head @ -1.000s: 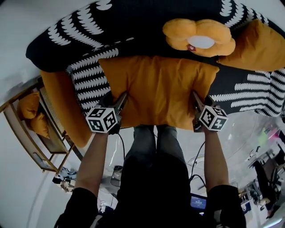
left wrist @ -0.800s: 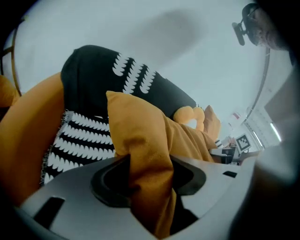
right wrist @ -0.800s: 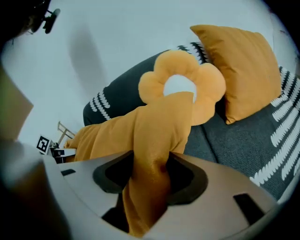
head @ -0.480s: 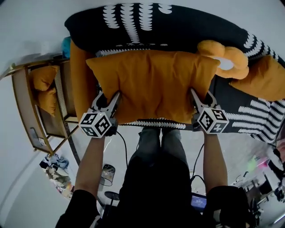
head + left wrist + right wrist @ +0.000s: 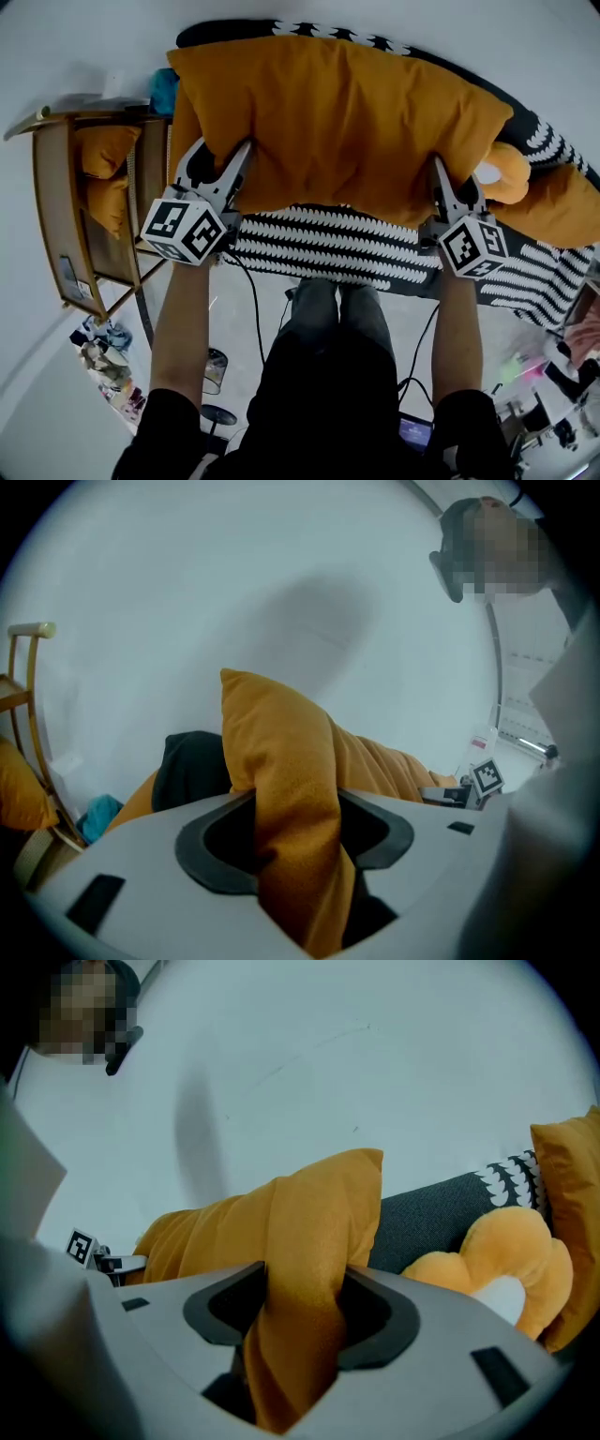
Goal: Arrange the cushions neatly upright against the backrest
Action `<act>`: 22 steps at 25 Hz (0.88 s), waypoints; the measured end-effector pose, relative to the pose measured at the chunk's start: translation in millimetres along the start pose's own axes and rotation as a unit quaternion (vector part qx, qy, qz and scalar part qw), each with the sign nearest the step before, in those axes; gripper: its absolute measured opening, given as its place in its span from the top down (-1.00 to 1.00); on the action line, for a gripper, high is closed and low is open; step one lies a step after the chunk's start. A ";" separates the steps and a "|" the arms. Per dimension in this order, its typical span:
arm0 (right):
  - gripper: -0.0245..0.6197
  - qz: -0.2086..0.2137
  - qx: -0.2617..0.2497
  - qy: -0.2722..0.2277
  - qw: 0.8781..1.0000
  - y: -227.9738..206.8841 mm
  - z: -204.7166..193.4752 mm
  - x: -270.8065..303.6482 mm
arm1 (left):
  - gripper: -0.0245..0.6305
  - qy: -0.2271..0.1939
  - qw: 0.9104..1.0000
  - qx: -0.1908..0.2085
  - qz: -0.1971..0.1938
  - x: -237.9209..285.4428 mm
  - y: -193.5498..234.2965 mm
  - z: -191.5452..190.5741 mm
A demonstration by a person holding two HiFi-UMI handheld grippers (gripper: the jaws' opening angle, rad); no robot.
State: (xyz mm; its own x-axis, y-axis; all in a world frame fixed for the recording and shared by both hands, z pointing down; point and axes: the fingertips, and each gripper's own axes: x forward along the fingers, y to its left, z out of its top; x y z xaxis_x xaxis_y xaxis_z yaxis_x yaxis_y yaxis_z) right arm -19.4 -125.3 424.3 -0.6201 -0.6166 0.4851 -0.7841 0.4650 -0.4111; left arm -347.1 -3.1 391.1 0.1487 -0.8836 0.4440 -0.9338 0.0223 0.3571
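1. Orange cushion [image 5: 347, 122], large and rectangular, hangs lifted over the seat of the black-and-white patterned sofa [image 5: 328, 246], its long side running along the sofa's back edge.
2. Left hand-held gripper [image 5: 217, 157] pinches a fold of fabric at the cushion's left bottom corner; its jaws have just eased slightly wider, with cloth bunched between them.
3. Right hand-held gripper [image 5: 452, 183] pinches the right bottom corner the same way, its jaws likewise just eased.
4. A flower-shaped plush [image 5: 503, 178] sits at the sofa's right end, partly behind the lifted cushion, beside a second orange cushion [image 5: 562, 211].
5. A wooden shelf [image 5: 52, 216] stands off the sofa's left end.
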 end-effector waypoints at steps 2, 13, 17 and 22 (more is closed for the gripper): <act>0.14 -0.002 0.001 -0.016 1.000 0.4 9.6 10.4 | 0.15 -0.008 1.000 0.011 -0.006 10.4 6.2 13.1; 0.00 -0.027 -0.013 -0.034 0.999 -20.9 6.8 46.7 | -0.05 0.018 0.999 0.030 -0.010 66.2 42.3 6.6; -0.10 -0.061 -0.032 0.013 0.998 -30.2 -22.9 50.6 | -0.13 0.071 0.996 0.037 0.032 69.6 61.7 -31.4; -0.19 -0.093 -0.030 0.051 0.994 -34.8 -58.4 51.8 | -0.16 0.113 0.992 0.028 0.057 58.9 76.8 -75.9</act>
State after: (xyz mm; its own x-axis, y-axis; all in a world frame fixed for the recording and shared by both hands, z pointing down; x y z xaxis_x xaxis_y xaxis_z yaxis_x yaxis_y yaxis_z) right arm -25.9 -136.4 508.8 -0.4616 -0.6295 0.6251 -0.8837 0.3882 -0.2616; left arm -385.3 -18.0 507.0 0.1048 -0.7499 0.6532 -0.9642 0.0844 0.2515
